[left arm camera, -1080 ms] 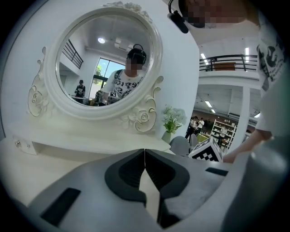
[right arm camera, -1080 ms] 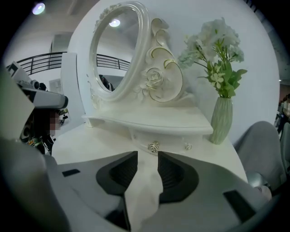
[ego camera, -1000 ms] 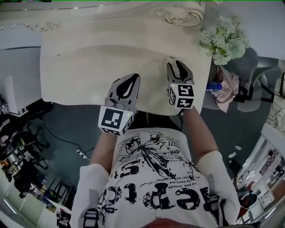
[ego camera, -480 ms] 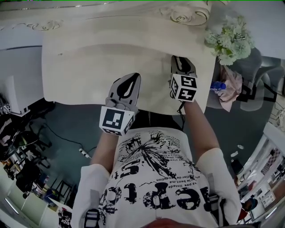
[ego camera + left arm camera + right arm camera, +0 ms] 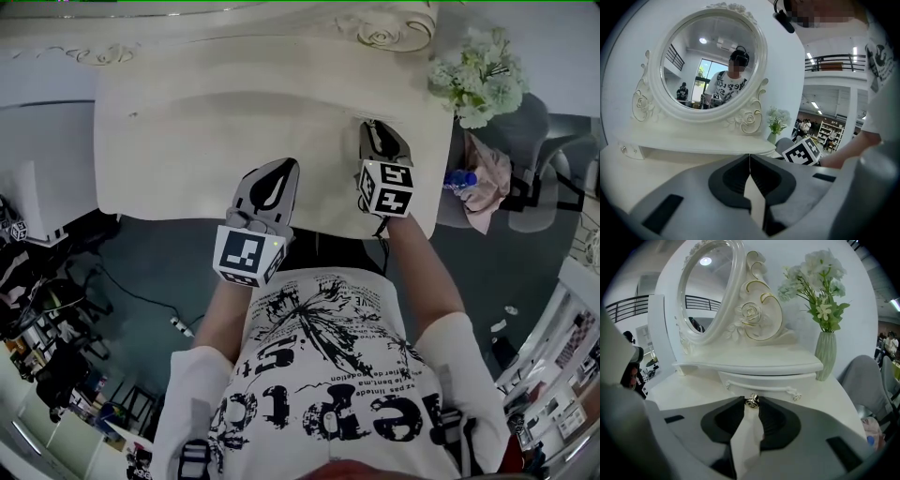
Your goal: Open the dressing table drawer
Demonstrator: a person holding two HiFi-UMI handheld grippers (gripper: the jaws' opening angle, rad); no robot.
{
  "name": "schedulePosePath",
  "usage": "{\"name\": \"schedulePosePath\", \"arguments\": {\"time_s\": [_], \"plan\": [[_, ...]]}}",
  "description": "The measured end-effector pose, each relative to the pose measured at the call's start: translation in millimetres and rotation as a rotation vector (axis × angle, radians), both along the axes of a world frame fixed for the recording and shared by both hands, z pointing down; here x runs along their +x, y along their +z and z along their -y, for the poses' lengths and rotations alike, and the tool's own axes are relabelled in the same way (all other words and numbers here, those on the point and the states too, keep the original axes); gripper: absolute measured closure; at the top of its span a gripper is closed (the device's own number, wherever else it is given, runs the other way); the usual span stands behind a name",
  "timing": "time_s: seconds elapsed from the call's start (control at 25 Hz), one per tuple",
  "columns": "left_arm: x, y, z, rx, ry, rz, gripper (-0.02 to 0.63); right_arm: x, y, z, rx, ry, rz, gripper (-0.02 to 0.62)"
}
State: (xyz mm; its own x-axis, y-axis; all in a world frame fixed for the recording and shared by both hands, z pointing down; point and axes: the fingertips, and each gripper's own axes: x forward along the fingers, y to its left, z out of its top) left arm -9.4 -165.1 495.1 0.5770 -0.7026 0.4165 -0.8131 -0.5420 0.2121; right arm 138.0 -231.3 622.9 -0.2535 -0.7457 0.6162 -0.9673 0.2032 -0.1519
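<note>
Hovering over the cream counter [image 5: 178, 141], the left gripper [image 5: 750, 158] has its jaws pressed together on nothing. The right gripper [image 5: 373, 128] has its jaws clamped on the small metal knob [image 5: 751, 401] of the drawer [image 5: 773, 382], which sits under the mirror's shelf [image 5: 750, 364] at the counter's back. A vase of flowers [image 5: 825, 355] stands just right of it.

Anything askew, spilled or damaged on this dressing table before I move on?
Nothing stands out. The vase of flowers stands upright beside the mirror, the white tabletop shows no spill, and the right claw grips the drawer knob squarely. The left claw is shut and empty.
</note>
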Motion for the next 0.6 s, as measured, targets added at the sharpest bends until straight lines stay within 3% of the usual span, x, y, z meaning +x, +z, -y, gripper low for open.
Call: {"name": "schedulePosePath", "arguments": {"time_s": [0.6], "plan": [[5.8,-2.7,-20.7,0.000,0.057,-0.009,0.587,-7.9,0.1,-42.6,-0.006,-0.013,0.002,0.491]]}}
